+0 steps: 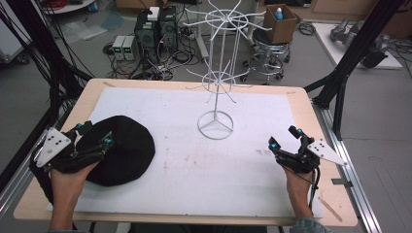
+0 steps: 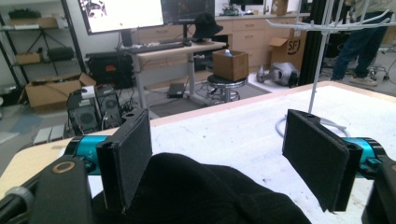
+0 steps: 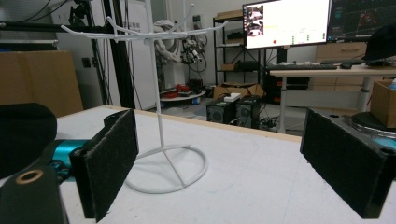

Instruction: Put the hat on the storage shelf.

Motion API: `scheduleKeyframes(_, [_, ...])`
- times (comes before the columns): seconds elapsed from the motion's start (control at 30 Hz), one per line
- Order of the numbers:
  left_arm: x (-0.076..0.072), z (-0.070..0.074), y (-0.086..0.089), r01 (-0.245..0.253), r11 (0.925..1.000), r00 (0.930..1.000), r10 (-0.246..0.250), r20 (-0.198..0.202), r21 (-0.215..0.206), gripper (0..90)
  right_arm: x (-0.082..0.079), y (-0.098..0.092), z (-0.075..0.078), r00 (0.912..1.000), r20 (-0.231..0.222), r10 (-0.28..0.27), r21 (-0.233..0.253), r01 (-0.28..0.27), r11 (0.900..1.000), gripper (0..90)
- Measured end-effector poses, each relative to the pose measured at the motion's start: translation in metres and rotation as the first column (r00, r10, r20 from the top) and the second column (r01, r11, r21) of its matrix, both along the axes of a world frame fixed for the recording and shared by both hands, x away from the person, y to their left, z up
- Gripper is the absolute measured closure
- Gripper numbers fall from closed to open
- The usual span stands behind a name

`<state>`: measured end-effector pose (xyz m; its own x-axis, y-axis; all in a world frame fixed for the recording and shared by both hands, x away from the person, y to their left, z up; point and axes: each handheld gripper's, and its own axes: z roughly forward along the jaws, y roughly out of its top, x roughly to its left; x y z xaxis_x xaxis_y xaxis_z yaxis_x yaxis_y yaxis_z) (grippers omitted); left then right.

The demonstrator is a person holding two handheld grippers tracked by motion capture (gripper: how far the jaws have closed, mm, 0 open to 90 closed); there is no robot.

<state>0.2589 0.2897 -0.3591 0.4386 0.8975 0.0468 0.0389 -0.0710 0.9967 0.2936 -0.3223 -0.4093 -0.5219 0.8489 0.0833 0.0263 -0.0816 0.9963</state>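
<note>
A floppy black hat [image 1: 121,150] lies flat on the white mat at the left. My left gripper [image 1: 97,134] is open over the hat's left edge. In the left gripper view the black fabric [image 2: 201,191] bulges up between the two spread pads [image 2: 128,156], with nothing pinched. A white wire hanging stand [image 1: 216,82] rises from its ring base [image 1: 215,125] at the middle back. My right gripper [image 1: 284,137] rests open on the mat at the right, holding nothing. In the right gripper view it faces the stand [image 3: 161,116], with the hat [image 3: 23,135] at the far left.
The white mat [image 1: 204,170] covers most of the wooden table [image 1: 301,104]. The stand's thin arms [image 1: 228,19] spread out at two heights. Beyond the table stand computer cases [image 1: 155,29], a stool with a cardboard box [image 1: 279,22] and black frame posts [image 1: 354,53].
</note>
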Motion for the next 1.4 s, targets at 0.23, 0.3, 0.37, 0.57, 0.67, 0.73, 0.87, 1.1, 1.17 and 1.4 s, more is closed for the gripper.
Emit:
scheduleKeyframes(0.23, [0.0011,0.0002,-0.0002,0.007,1.0000,1.0000,-0.007,-0.005,0.005,24.2,-0.0004,-0.0003,0.0000,1.0000,-0.003,0.000,-0.010,0.000,1.000,10.8])
scheduleKeyframes(0.3, [0.0012,-0.0006,-0.0005,0.009,1.0000,0.9999,-0.009,-0.007,0.003,24.2,-0.0003,-0.0002,0.0000,1.0000,-0.001,-0.003,-0.010,0.003,1.000,10.8])
scheduleKeyframes(0.37, [0.0015,-0.0008,-0.0005,0.005,1.0000,0.9999,-0.005,-0.011,0.004,24.2,-0.0002,0.0001,0.0000,1.0000,0.001,-0.004,-0.013,0.004,1.000,10.8])
scheduleKeyframes(0.57, [0.0018,-0.0007,-0.0013,0.015,0.9999,0.9998,-0.015,-0.011,0.004,24.2,-0.0005,0.0020,0.0005,1.0000,0.004,-0.004,-0.023,0.004,1.000,10.8])
scheduleKeyframes(0.67, [0.0023,-0.0008,-0.0011,0.012,0.9999,0.9999,-0.012,-0.013,0.003,23.9,-0.0004,0.0016,0.0003,1.0000,-0.003,-0.005,-0.019,0.005,1.000,10.8])
scheduleKeyframes(0.73, [0.0021,-0.0010,-0.0011,0.012,0.9999,0.9999,-0.012,-0.012,-0.001,24.0,-0.0003,0.0014,0.0003,1.0000,-0.002,-0.005,-0.018,0.005,1.000,10.8])
scheduleKeyframes(0.87, [0.0016,-0.0004,0.0002,0.012,0.9999,0.9999,-0.012,-0.009,0.001,24.0,-0.0002,0.0014,0.0003,1.0000,-0.003,-0.004,-0.024,0.004,1.000,10.8])
scheduleKeyframes(1.1, [0.0020,-0.0020,0.0016,0.021,0.9997,0.9997,-0.021,-0.016,0.011,24.0,-0.0003,0.0017,0.0003,1.0000,-0.002,-0.007,-0.023,0.007,1.000,10.8])
scheduleKeyframes(1.17, [0.0019,-0.0027,0.0014,0.027,0.9995,0.9995,-0.027,-0.017,0.013,24.0,0.0001,0.0017,0.0001,1.0000,-0.001,-0.006,-0.028,0.006,1.000,10.8])
scheduleKeyframes(1.4, [0.0051,-0.0095,0.0005,0.053,0.9985,0.9982,-0.052,-0.030,0.017,24.0,0.0002,0.0017,0.0001,1.0000,-0.002,-0.006,-0.027,0.006,1.000,10.8])
